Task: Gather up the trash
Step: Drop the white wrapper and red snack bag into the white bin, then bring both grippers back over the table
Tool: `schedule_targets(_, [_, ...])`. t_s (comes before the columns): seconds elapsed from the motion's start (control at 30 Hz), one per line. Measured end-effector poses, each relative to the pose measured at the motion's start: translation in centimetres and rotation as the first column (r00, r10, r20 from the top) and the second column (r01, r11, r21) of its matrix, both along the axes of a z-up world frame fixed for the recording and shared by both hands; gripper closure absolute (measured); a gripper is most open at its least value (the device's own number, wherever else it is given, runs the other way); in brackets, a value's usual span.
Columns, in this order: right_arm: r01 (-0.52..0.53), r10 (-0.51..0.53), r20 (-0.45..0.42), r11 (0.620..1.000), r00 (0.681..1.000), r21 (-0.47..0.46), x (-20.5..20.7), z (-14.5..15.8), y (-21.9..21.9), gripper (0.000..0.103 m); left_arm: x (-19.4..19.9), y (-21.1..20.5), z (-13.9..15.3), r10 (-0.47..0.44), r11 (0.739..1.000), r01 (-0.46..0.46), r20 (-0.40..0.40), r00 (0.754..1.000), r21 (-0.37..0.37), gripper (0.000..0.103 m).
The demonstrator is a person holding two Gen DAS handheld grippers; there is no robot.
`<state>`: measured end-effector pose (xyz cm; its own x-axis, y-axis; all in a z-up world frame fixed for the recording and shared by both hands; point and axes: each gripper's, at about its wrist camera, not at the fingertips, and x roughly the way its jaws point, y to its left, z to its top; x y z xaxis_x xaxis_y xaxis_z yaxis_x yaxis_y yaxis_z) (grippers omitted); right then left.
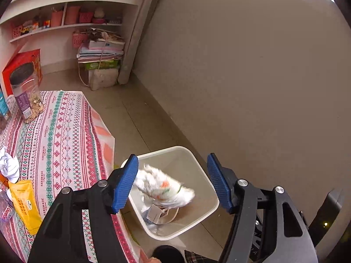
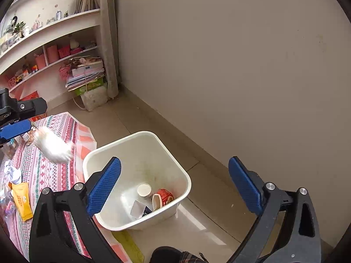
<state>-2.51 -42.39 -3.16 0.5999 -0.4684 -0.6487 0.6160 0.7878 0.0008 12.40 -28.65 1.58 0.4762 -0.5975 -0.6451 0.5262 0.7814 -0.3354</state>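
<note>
Both claws gape wide and hold nothing: between the ribbed blue pads of the left gripper (image 1: 173,184) a blurred white crumpled wrapper (image 1: 164,187) hangs loose over the white square plastic bin (image 1: 198,164), while the right gripper (image 2: 174,185) hovers above that bin's far rim. Inside lie one paper cup (image 2: 144,190), one red tub (image 2: 163,197) and one small carton (image 2: 137,209). Left, on the patterned tablecloth (image 1: 63,135), sit one crumpled white paper (image 1: 8,164) and one yellow pouch (image 1: 24,203), its edge cut off.
</note>
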Motion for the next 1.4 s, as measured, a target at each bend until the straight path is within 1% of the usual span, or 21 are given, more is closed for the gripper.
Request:
schedule_targets(0.1, [-0.004,0.004,0.014,1.000,1.000,-0.002,0.0,0.3,0.3,0.007,-0.3,0.7,0.2,0.010,1.000,-0.010,-0.001,1.000,0.001,0.039])
schedule_targets(0.2, [-0.016,0.016,0.024,1.000,1.000,0.005,0.3,0.5,0.7,0.007,-0.5,1.8,0.3,0.040,0.999,-0.042,0.044,0.998,0.027,0.039])
schedule_targets(0.33, [-0.031,0.031,0.048,0.999,0.998,0.011,0.8,0.9,1.6,0.007,-1.2,3.0,0.3,0.064,0.993,-0.075,0.113,0.991,0.092,0.039])
schedule_targets(0.4, [-0.042,0.041,0.061,0.999,0.997,0.011,1.2,1.0,2.2,0.007,-1.6,3.9,0.2,0.087,0.987,-0.106,0.156,0.984,0.121,0.038])
schedule_targets(0.5, [-0.069,0.068,0.077,0.998,0.995,0.013,2.0,1.3,3.4,0.007,-1.9,5.2,0.0,0.114,0.980,-0.143,0.197,0.974,0.142,0.033])
schedule_targets(0.83, [-0.144,0.147,0.099,0.989,0.984,-0.035,5.1,2.2,8.3,0.007,-1.7,10.5,-0.5,0.212,0.944,-0.270,0.277,0.937,0.191,0.022])
schedule_targets(0.93, [-0.169,0.172,0.109,0.985,0.979,-0.032,6.0,2.2,9.8,0.007,-1.7,12.3,-0.9,0.249,0.923,-0.319,0.300,0.921,0.214,0.020])
schedule_targets(0.97, [-0.179,0.182,0.108,0.983,0.977,-0.037,6.3,2.2,10.3,0.007,-1.5,12.9,-1.1,0.260,0.917,-0.333,0.303,0.917,0.219,0.018])
schedule_targets(1.1, [-0.223,0.227,0.103,0.973,0.968,-0.052,7.5,2.0,12.8,0.007,-1.0,15.9,-1.9,0.307,0.891,-0.385,0.307,0.901,0.239,0.015])
schedule_targets(1.2, [-0.260,0.265,0.092,0.964,0.960,-0.062,8.4,1.7,14.8,0.007,-0.4,18.2,-2.8,0.338,0.865,-0.420,0.301,0.892,0.272,0.015])
schedule_targets(1.4, [-0.338,0.342,0.057,0.938,0.938,-0.074,10.2,1.0,18.6,0.007,1.9,22.6,-5.4,0.386,0.805,-0.463,0.267,0.883,0.370,0.014])
